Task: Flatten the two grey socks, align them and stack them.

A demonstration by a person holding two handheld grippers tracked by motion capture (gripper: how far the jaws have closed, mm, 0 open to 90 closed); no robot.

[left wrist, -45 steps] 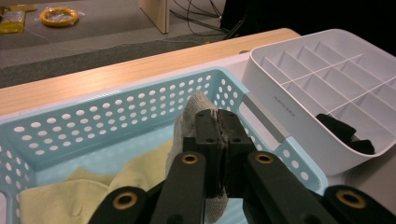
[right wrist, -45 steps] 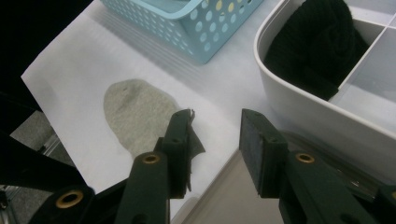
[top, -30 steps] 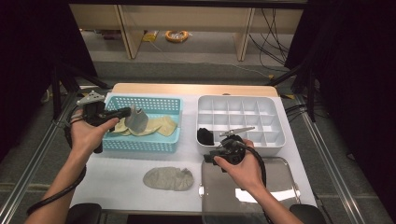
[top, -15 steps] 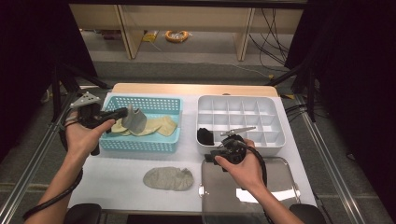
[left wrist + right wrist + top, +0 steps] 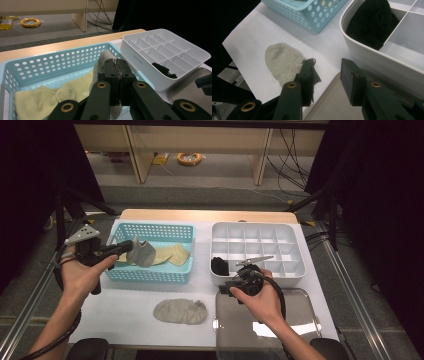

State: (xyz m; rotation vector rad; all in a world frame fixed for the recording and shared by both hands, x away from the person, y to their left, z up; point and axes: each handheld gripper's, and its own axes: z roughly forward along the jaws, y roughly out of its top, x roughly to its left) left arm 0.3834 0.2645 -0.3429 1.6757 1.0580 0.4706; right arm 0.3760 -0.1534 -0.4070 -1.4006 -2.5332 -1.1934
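A grey sock (image 5: 143, 254) hangs over the blue basket (image 5: 150, 275), pinched in my left gripper (image 5: 125, 248), which is shut on it. In the left gripper view the jaws (image 5: 116, 72) press together on the grey sock (image 5: 105, 56), with yellow socks (image 5: 47, 98) lying in the basket (image 5: 50, 62) below. A second grey sock (image 5: 180, 311) lies flat on the white table. My right gripper (image 5: 227, 287) stands open over the table beside that sock (image 5: 282, 62); nothing is between its jaws (image 5: 327, 72). A black sock (image 5: 219, 266) sits in a corner cell of the white divided tray (image 5: 295, 270).
A shiny metal tray (image 5: 295, 320) lies at the front right, under the right hand. The white divided tray's wall (image 5: 367, 55) rises just right of the right gripper, with the black sock (image 5: 372, 20) inside. The basket's corner (image 5: 312, 15) is ahead.
My left gripper has shifted a little to the left with the grey sock still in it. The right hand has stayed where it was.
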